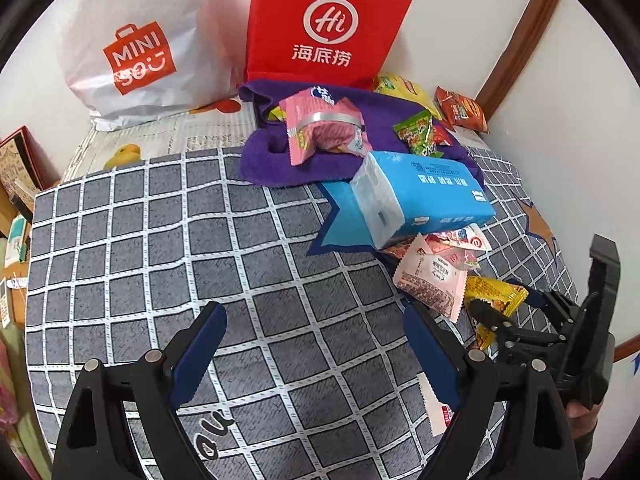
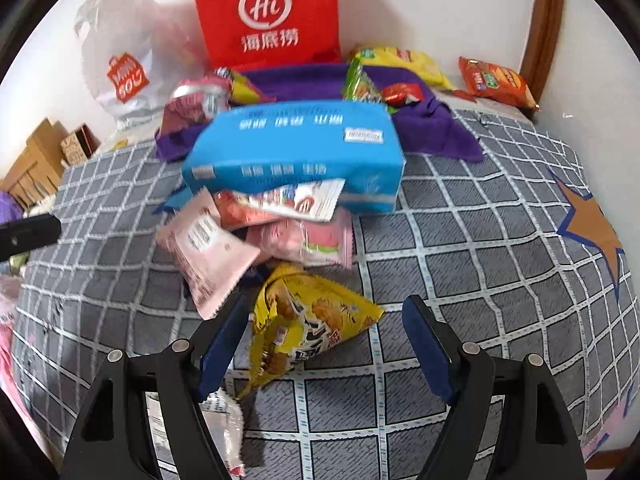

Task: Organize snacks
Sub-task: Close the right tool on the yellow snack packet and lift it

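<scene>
Snack packets lie scattered on a grey checked bedspread (image 1: 160, 248). My left gripper (image 1: 316, 332) is open and empty over bare cloth, left of a pink packet (image 1: 430, 280). My right gripper (image 2: 324, 328) is open, its jaws on either side of a yellow snack packet (image 2: 308, 324) that lies on the spread; the same packet shows in the left wrist view (image 1: 494, 292). A blue tissue pack (image 2: 296, 152) rests on pink and red packets (image 2: 304, 240). More snacks lie on a purple towel (image 1: 288, 160) behind it.
A red paper bag (image 1: 324, 24) and a white Miniso plastic bag (image 1: 140, 44) stand against the back wall. An orange packet (image 2: 496, 80) and yellow packet (image 2: 404, 62) lie near the wooden door frame (image 1: 520, 36). A white packet (image 2: 224, 428) lies under my right gripper's left finger.
</scene>
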`<state>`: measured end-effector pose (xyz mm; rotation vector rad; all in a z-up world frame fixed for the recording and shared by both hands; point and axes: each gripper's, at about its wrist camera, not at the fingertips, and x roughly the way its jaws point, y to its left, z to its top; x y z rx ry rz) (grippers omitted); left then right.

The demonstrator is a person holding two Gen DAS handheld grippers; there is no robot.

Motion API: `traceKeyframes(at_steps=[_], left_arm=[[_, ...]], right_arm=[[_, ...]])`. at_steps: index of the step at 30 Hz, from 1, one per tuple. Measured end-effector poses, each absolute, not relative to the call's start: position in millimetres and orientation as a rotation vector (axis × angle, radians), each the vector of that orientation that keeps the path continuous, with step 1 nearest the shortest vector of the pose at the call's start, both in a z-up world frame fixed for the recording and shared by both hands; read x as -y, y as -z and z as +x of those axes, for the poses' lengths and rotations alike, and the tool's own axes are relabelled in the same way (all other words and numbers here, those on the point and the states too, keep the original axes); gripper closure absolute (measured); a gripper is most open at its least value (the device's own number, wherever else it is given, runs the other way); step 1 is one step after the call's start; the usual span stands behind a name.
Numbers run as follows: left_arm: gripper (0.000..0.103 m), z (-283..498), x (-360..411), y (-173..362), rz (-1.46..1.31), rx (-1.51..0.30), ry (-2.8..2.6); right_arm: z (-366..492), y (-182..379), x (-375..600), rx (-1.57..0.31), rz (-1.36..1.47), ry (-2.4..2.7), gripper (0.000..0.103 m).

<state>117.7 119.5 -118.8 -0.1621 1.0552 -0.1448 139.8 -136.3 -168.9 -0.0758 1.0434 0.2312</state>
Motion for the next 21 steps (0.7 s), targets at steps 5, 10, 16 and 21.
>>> traceKeyframes(at_steps=[5,10,16,21], left_arm=[[0.014,117,-115,122,-0.160,-1.060,0.150],[0.014,116,-113,125,-0.165,-1.066,0.159],[0.014,116,-95,135,-0.147,-1.087,0.194],[0.014,106,-72,149,-0.108,-1.121,0.267]], right_arm=[[144,180,135,-1.057,-0.082,-0.236,0.040],[142,181,141,-1.021,-0.069,-0.240,0.050],[132,165,152,-0.970,-0.070,-0.270,0.061],[127,159,169,-0.960,-0.049,-0.246,0.061]])
